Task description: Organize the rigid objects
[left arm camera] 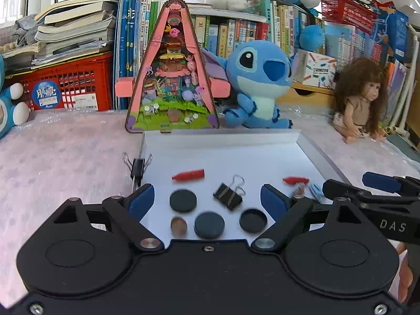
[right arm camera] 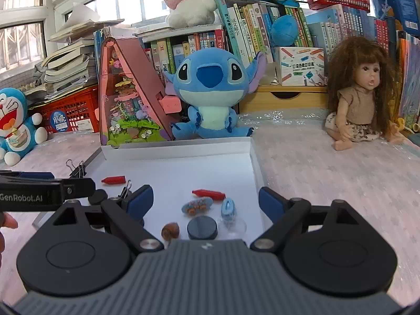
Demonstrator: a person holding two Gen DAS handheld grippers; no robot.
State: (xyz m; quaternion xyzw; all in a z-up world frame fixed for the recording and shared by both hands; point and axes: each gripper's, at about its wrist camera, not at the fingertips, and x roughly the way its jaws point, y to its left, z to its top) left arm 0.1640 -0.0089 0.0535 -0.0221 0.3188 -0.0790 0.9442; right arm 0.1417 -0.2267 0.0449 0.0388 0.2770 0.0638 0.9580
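Note:
A shallow white tray (left arm camera: 220, 137) (right arm camera: 178, 148) holds small rigid objects. In the left wrist view these are three dark round discs (left arm camera: 183, 200), a black binder clip (left arm camera: 227, 197), a brown coin-like piece (left arm camera: 178, 226) and two red caps (left arm camera: 188, 175). My left gripper (left arm camera: 207, 202) is open and empty, its pads either side of the discs and clip. In the right wrist view a dark disc (right arm camera: 202, 227), a brown nut-like piece (right arm camera: 170, 230), a red cap (right arm camera: 208, 193), an orange-blue piece (right arm camera: 197, 205) and a light blue piece (right arm camera: 227, 207) lie between the pads of my right gripper (right arm camera: 206, 203), which is open and empty.
A second binder clip (left arm camera: 137, 166) is clamped on the tray's left rim. Behind the tray stand a pink triangular diorama (left arm camera: 172, 78), a Stitch plush (left arm camera: 258, 86) and a doll (right arm camera: 359, 92). Books and red baskets line the back. A Doraemon plush (right arm camera: 15, 123) sits at the left.

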